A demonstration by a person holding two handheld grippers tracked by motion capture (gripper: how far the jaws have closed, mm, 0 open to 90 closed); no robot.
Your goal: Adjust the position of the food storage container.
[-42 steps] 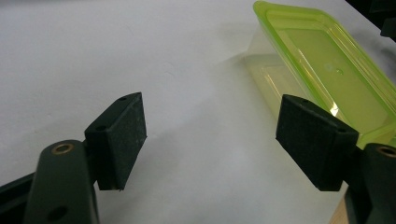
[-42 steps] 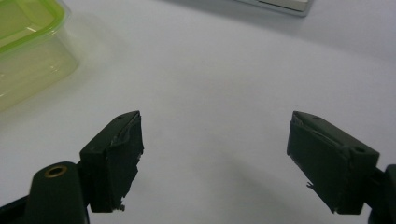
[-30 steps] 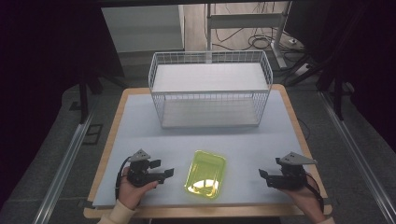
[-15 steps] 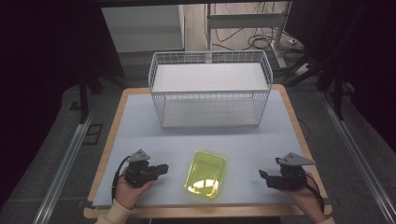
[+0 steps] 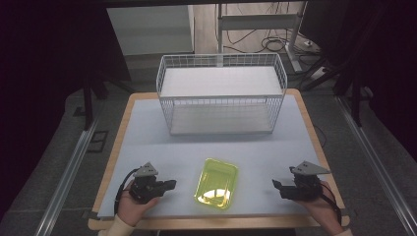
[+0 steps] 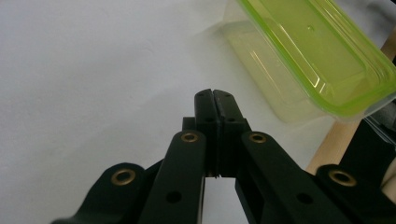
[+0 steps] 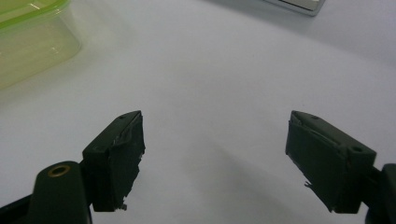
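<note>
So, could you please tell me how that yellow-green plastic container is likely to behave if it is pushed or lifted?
The container looks thin-walled, translucent and empty, so probably light with slightly flexible walls. Low and wide, it seems unlikely to tip; on the smooth table it would likely slide.

Overhead plus two low views, shared tub [image 5: 217,183]

Yellow-green containers [image 5: 217,183]: one
Wire baskets [image 5: 221,93]: one
Grippers: two, left gripper [image 5: 169,184] and right gripper [image 5: 276,186]
Tables [image 5: 147,128]: one
</note>
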